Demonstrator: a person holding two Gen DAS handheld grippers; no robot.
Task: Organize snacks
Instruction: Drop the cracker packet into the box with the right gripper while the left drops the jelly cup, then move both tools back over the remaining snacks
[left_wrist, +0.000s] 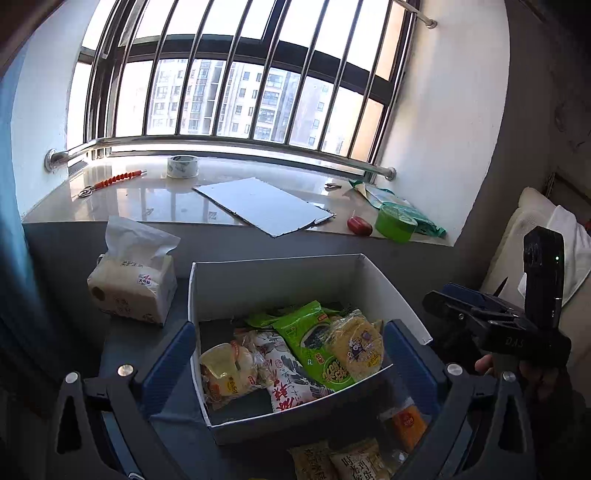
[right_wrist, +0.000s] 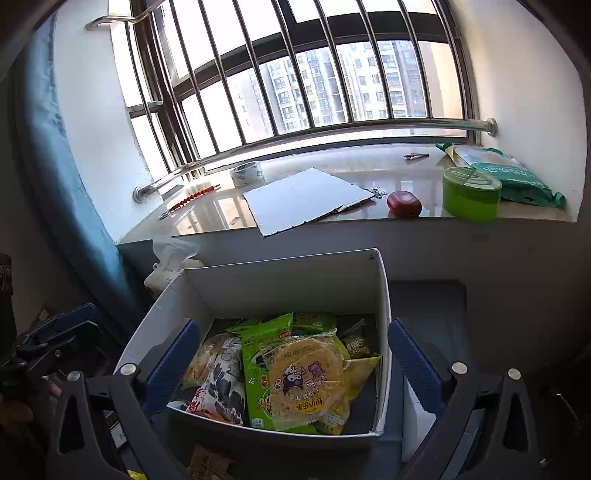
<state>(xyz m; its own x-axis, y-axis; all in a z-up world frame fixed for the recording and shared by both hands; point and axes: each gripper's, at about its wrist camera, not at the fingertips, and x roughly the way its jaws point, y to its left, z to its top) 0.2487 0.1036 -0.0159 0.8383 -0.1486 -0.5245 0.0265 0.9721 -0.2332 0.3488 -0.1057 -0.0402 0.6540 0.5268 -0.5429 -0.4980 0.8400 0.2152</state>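
A white cardboard box (left_wrist: 273, 284) stands open on a dark table, below the window sill. Inside lie several snack packets: a green packet (left_wrist: 314, 343), a round yellow cracker pack (left_wrist: 356, 347), a white and red packet (left_wrist: 284, 373) and a clear yellow pack (left_wrist: 225, 373). More packets (left_wrist: 354, 461) and an orange one (left_wrist: 408, 424) lie on the table in front of the box. My left gripper (left_wrist: 290, 363) is open, its blue pads straddling the box's near end and holding nothing. My right gripper (right_wrist: 293, 362) is open and holds nothing, with the cracker pack (right_wrist: 306, 380) beyond it in the box (right_wrist: 280, 266).
A tissue pack (left_wrist: 133, 288) stands left of the box. The sill holds a tape roll (left_wrist: 182, 166), a cardboard sheet (left_wrist: 262, 206), a red object (left_wrist: 359, 226) and a green tin (left_wrist: 395, 221). A blue curtain (right_wrist: 55, 155) hangs at the left.
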